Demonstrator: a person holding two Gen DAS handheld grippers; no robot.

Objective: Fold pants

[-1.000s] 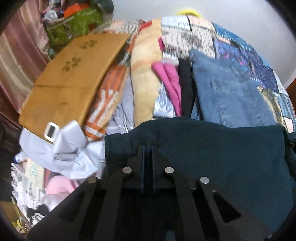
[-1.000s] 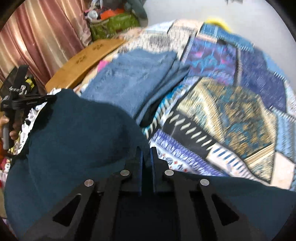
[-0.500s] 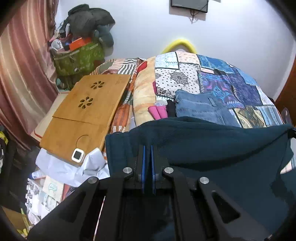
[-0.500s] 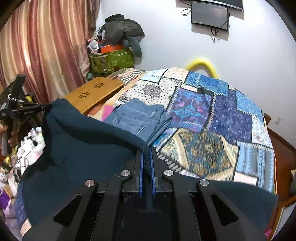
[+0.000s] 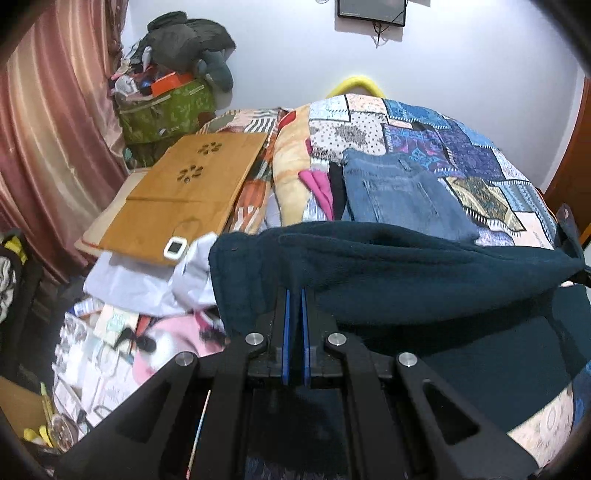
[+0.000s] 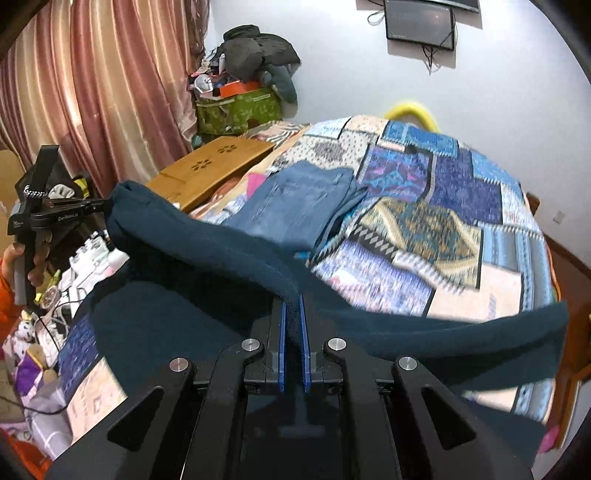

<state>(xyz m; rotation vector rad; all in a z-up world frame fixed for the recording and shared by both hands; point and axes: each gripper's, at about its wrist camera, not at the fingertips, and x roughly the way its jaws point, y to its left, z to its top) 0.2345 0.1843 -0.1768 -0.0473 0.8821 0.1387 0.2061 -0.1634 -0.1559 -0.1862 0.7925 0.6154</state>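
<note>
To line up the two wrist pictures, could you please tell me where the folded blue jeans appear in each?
Left wrist: the folded blue jeans lie right of centre, on the patchwork quilt, just beyond the dark teal pants.
Right wrist: the jeans sit at centre, above the teal fabric.
Shared landmark: the wooden lap desk, left of the jeans in both.

Patchwork quilt point(image 6: 461, 206) on bed, folded blue jeans point(image 5: 399, 192) on it, wooden lap desk point(image 5: 184, 192) alongside, wall-mounted screen point(image 6: 419, 22), pink curtains point(image 6: 110, 85).
</note>
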